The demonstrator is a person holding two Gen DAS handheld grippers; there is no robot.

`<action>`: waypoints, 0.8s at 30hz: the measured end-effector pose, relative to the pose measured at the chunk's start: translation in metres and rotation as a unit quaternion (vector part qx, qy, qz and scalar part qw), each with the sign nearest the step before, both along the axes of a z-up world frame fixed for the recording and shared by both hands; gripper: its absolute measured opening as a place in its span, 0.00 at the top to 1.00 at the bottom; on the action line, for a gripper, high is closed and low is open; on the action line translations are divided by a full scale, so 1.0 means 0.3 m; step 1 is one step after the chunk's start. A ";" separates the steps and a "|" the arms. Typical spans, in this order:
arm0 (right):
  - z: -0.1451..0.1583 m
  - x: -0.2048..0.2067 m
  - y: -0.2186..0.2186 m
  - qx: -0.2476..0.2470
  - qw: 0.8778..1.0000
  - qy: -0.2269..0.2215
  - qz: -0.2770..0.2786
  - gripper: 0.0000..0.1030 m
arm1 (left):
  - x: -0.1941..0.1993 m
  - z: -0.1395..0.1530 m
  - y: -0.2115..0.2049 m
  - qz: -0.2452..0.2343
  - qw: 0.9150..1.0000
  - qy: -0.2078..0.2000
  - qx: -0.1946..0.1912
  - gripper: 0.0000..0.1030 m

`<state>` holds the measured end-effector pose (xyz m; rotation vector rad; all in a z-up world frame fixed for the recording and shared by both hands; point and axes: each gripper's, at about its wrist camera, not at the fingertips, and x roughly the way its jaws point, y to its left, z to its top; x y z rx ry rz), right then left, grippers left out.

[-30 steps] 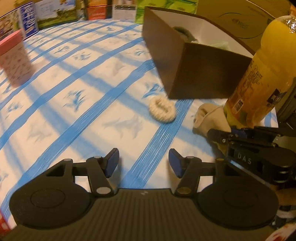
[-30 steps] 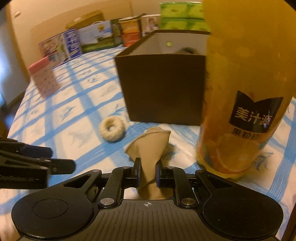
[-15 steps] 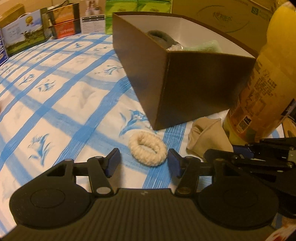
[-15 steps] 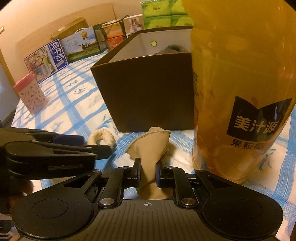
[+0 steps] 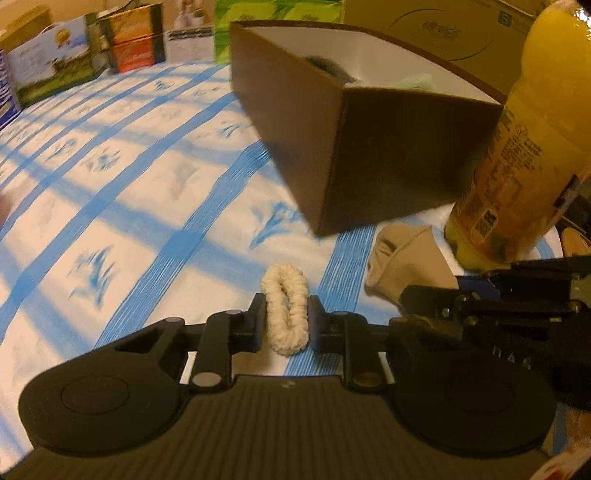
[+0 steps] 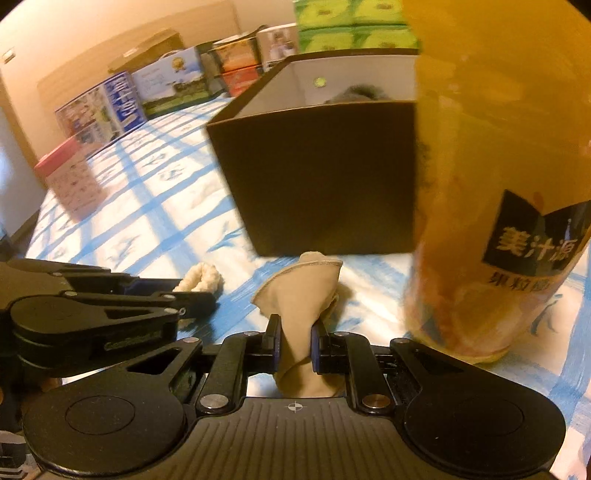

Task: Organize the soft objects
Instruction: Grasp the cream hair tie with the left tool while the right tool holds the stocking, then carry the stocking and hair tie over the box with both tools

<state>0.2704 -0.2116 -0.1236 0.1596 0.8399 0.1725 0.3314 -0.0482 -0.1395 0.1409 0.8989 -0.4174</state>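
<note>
My left gripper [image 5: 284, 314] is shut on a cream fluffy scrunchie [image 5: 285, 309], squeezed into a narrow oval just above the blue-striped bedcover. My right gripper [image 6: 293, 341] is shut on a beige cloth [image 6: 301, 295], which also shows in the left wrist view [image 5: 402, 264]. The scrunchie shows in the right wrist view [image 6: 201, 278] beside the left gripper [image 6: 192, 295]. A brown open box [image 5: 354, 147] with white inside stands just beyond both; soft grey and green items lie in it.
A tall orange juice bottle [image 6: 498, 184] stands right next to the box [image 6: 321, 177] on the right. A pink carton [image 6: 70, 181] stands far left. Cartons and green packs [image 5: 273, 7] line the far edge of the bedcover [image 5: 110, 192].
My left gripper moved up to the scrunchie and shut on it, squeezing it flat. My right gripper kept its hold on the beige cloth.
</note>
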 end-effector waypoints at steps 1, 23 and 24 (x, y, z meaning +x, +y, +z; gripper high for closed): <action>0.002 -0.008 0.008 -0.002 1.000 0.000 0.007 0.85 | -0.018 0.003 0.017 0.007 1.000 0.004 0.002 0.79; 0.039 -0.043 0.102 -0.066 0.995 -0.012 0.069 0.88 | -0.101 0.089 0.060 0.053 0.999 0.009 -0.008 0.83; 0.063 -0.043 0.106 -0.065 0.996 -0.017 0.065 0.88 | -0.099 0.113 0.064 0.054 0.999 0.001 -0.011 0.83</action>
